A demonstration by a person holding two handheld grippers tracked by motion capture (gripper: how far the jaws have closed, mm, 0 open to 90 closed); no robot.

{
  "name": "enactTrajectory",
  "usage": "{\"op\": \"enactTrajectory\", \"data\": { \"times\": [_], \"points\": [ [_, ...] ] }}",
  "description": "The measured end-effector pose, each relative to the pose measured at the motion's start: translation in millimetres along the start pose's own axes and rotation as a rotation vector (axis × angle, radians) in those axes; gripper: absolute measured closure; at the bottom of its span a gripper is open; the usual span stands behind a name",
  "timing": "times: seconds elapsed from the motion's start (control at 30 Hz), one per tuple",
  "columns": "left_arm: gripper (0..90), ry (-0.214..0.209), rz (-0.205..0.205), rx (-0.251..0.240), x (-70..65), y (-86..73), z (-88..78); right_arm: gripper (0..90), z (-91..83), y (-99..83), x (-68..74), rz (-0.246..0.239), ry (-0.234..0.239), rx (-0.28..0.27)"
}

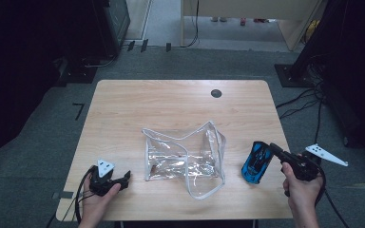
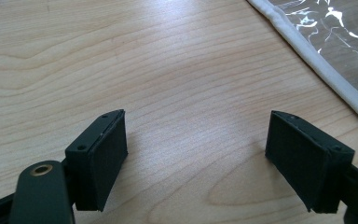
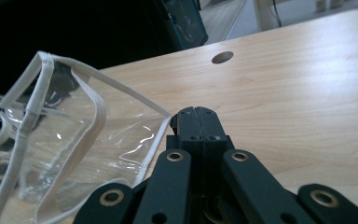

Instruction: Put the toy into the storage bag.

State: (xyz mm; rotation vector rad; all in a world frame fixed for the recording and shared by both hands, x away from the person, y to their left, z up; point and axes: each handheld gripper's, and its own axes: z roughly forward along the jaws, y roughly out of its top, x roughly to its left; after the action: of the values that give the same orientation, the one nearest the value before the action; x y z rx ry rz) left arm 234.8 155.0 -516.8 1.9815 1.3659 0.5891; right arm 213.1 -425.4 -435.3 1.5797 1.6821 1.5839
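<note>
A clear plastic bag (image 1: 185,159) with white trim stands open in the middle of the wooden table (image 1: 171,102). A blue toy car (image 1: 256,162) lies just right of it. My right gripper (image 1: 276,149) hovers at the car's right side, its jaws pressed together with nothing between them; in the right gripper view this gripper (image 3: 196,112) points past the bag (image 3: 65,140). My left gripper (image 1: 125,177) rests at the front left, open over bare wood (image 2: 196,154), and the bag's white edge (image 2: 326,70) runs across the upper right corner.
A round cable hole (image 1: 216,93) sits near the table's far edge, seen also as a hole (image 3: 222,57) in the right gripper view. Cables and dark stands lie on the grey floor (image 1: 309,102) right of the table.
</note>
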Motion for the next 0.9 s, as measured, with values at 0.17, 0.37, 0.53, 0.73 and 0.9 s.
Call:
{"op": "enactTrajectory", "data": {
  "times": [0.17, 0.37, 0.53, 0.73, 0.9],
  "points": [
    [20.8, 0.0, 0.001, 0.0, 0.0, 0.0, 0.0, 90.0, 1.2, 2.1, 14.2, -0.068, -0.02, 0.001],
    [20.8, -0.001, 0.001, 0.0, 0.1, 0.0, 0.0, 90.0, 2.2, 2.2, 25.0, -0.115, -0.043, -0.004],
    [20.8, -0.001, 0.001, 0.0, 0.0, 0.0, 0.1, 90.0, 0.9, 3.8, 31.5, -0.135, -0.052, -0.016],
    [20.8, 0.0, 0.0, 0.0, -0.1, 0.0, 0.1, 90.0, -4.2, 9.2, 42.2, -0.147, -0.044, -0.038],
    [20.8, 0.0, 0.001, -0.001, -0.1, 0.0, 0.1, 90.0, -11.4, 17.3, 56.7, -0.156, -0.015, -0.061]
  ]
}}
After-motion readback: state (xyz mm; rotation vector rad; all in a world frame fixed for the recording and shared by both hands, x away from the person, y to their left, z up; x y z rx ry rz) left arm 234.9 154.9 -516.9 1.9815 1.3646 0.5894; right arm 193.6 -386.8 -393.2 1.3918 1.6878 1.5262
